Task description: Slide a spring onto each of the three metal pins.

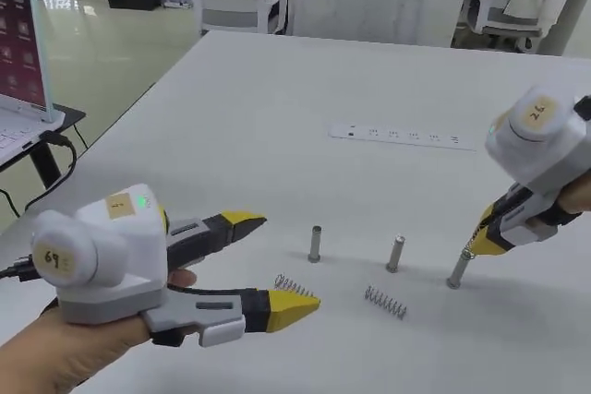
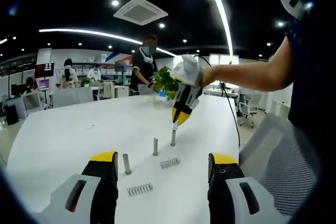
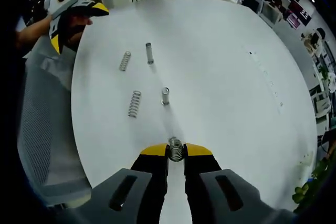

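Three upright metal pins stand in a row on the white table (image 1: 277, 117): left pin (image 1: 315, 244), middle pin (image 1: 395, 253), right pin (image 1: 459, 268). My right gripper (image 1: 477, 244) is shut on a spring (image 3: 176, 150), held at the top of the right pin. Two loose springs lie flat: one (image 1: 385, 302) in front of the middle pin, another (image 1: 292, 285) beside the left gripper's near fingertip. My left gripper (image 1: 277, 260) is open, low over the table left of the pins, nothing between its jaws. In the left gripper view, the pins (image 2: 155, 146) and springs (image 2: 139, 189) lie ahead.
A white power strip (image 1: 406, 137) lies flat farther back on the table. A laptop (image 1: 18, 62) sits on a stand off the table's left edge. Chairs and desks stand beyond the far edge. A person stands in the background of the left gripper view.
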Motion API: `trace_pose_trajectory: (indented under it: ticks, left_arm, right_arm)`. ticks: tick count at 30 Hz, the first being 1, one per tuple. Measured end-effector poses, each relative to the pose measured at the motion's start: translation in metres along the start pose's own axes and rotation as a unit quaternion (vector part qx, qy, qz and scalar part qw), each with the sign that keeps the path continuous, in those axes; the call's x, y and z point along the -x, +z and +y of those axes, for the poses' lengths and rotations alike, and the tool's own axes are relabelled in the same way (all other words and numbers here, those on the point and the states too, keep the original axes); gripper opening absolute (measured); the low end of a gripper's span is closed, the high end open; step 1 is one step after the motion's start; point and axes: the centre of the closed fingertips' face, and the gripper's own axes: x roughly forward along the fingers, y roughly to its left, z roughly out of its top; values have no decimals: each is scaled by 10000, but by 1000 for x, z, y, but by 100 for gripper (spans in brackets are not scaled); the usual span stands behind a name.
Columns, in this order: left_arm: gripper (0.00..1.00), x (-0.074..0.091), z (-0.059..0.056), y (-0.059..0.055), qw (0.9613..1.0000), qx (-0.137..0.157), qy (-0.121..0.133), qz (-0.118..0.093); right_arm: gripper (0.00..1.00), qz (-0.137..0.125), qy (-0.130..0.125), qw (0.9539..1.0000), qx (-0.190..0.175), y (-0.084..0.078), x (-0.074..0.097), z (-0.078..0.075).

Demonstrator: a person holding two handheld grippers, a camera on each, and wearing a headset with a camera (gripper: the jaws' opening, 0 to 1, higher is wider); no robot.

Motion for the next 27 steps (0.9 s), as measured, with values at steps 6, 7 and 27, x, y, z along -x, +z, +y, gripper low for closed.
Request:
trace_pose_trajectory:
  ticks: [6,7,27]
  left_arm:
    - [69,-1,-1,-4,9999,-33,-20,110]
    - [71,-1,-1,-5,9999,-24,-8,130]
    - [70,0,-3,-8,9998,-70,-24,165]
  right_arm:
    - [9,32,26,10000,-14,-1,-3,0]
    - [9,30,38,10000,-20,-1,-4,0]
    - [9,121,38,9999,-82,-6,-26,1]
